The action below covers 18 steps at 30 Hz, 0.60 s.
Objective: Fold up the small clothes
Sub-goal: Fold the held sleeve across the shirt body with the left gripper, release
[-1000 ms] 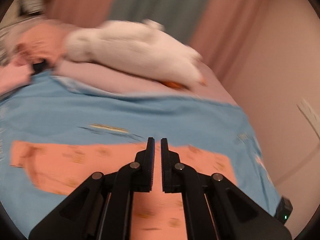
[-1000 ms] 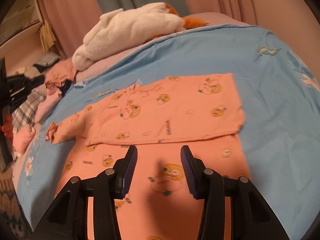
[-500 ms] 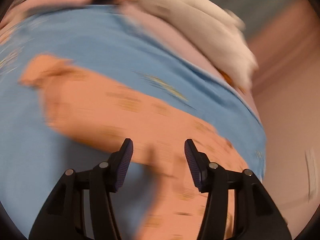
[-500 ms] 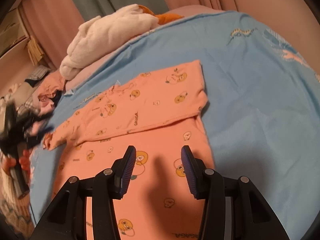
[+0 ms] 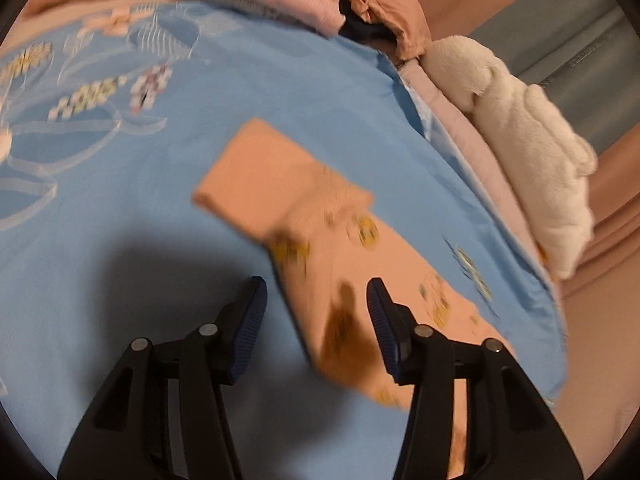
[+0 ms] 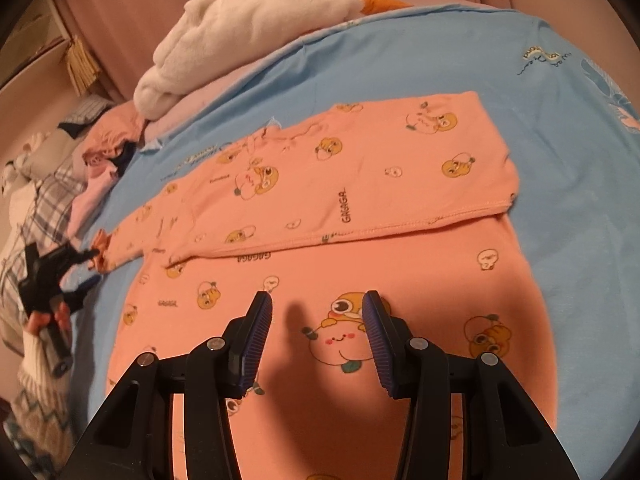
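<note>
While one fold lies across the orange printed top (image 6: pixel 344 184), its sleeve (image 5: pixel 260 176) remains out; both tongs hang spread, empty.

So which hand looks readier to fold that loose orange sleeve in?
Probably left. The open left gripper sits beside the sleeve, while the open right gripper hovers over the shirt body, away from it.

"GAGAGA" is printed repeatedly in small dark letters on the orange cartoon-print garment (image 6: pixel 360 184), including beside its folded hem; script lettering on the blue bedsheet (image 6: pixel 568 128) is unreadable.
</note>
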Motion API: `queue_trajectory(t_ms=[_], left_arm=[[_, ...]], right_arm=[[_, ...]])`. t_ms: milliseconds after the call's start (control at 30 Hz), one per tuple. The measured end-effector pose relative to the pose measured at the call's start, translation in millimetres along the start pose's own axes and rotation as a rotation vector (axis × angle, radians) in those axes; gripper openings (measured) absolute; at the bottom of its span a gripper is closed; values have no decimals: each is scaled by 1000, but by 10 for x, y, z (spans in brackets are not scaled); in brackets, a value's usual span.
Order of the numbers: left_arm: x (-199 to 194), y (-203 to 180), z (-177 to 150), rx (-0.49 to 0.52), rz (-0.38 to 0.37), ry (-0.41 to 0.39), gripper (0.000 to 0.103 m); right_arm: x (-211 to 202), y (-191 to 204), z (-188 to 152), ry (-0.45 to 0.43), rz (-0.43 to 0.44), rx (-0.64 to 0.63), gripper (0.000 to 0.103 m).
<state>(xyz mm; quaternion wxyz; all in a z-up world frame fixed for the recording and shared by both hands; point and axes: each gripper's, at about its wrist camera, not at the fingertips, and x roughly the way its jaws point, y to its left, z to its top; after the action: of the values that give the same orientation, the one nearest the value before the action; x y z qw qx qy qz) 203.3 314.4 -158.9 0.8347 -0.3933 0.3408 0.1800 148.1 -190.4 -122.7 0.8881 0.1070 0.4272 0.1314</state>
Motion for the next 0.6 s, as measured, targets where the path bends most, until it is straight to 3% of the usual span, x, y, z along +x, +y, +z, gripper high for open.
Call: queue_trajectory(t_ms=[67,100,167,233,333,467,600], left_arm=[[40,120,104,17,55,-27,37],[49,196,163,17,77,-34,21],[109,275,286,-7,84,-14,7],[59,328,339,-31,52,-9,6],[-137,211,327,24,0,-40,5],[-434,-278,257,138,-128,-55,5],[-739,-964,-22,306,-257,-68,5]], right_arm=[[-3,-12,4,3,-4,-2,47],[-11,-18,7,2,-7,-2,47],[-27,-40,13,-1,-14,0,47],[-40,-46,13,-4,-17,3,47],[-64,-75,10,-11,-24,7,47],[-132,-126,6,-27,-22,30,47],[-249,-166,-3,-55,-12,53,47]])
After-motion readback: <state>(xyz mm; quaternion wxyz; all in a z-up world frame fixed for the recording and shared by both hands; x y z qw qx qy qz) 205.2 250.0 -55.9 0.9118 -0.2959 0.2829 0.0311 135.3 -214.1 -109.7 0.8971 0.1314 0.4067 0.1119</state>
